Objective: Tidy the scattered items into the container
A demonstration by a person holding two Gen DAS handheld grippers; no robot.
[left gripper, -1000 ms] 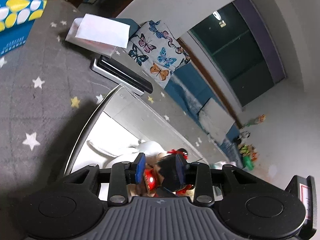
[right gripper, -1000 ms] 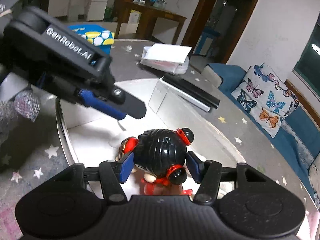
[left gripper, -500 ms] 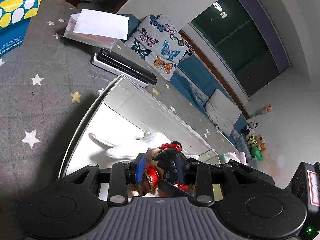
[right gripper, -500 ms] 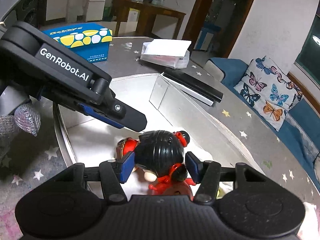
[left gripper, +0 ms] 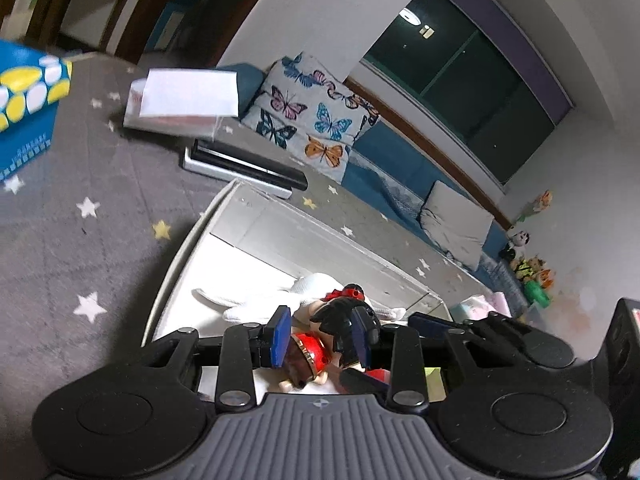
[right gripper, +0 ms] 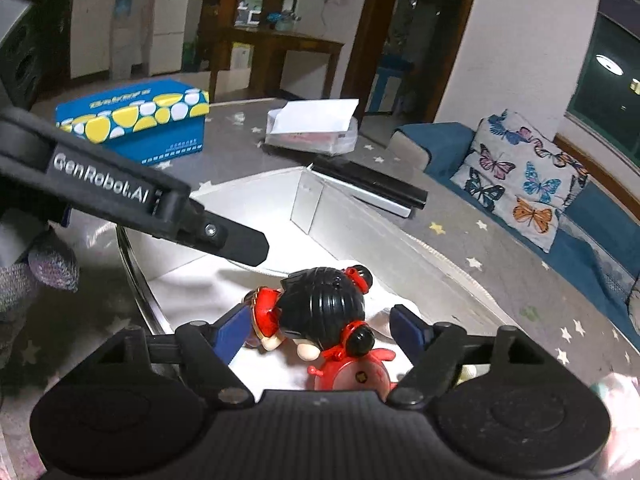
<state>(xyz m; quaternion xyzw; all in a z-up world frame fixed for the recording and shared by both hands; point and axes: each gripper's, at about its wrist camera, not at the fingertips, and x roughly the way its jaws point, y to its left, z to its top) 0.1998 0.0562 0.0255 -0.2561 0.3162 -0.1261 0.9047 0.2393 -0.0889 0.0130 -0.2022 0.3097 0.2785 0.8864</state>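
Note:
A doll with black hair buns and a red outfit [right gripper: 320, 304] lies inside the white open box [right gripper: 360, 216] on a white soft toy [left gripper: 256, 304], beside a red round toy [right gripper: 356, 376]. My right gripper [right gripper: 322, 330] straddles the doll's head; its jaws are opening, and gaps show between the blue pads and the head. My left gripper [left gripper: 320, 336] hovers open over the box [left gripper: 280, 232] with nothing held; the doll [left gripper: 340, 316] shows below its fingers. In the right wrist view, one of the left gripper's fingers [right gripper: 224, 236] reaches in from the left above the box.
On the grey star-patterned cloth beyond the box lie a blue and yellow tissue box [right gripper: 136, 120], a white tissue pack [right gripper: 312, 128] and a flat black and silver device [right gripper: 368, 188]. A grey knitted item [right gripper: 44, 276] sits left of the box. A butterfly cushion [right gripper: 524, 184] rests on the blue sofa.
The right gripper's pads, shut on the doll's head before, have spread apart, and the doll now lies in the box. The left gripper has shifted and rolled a little.

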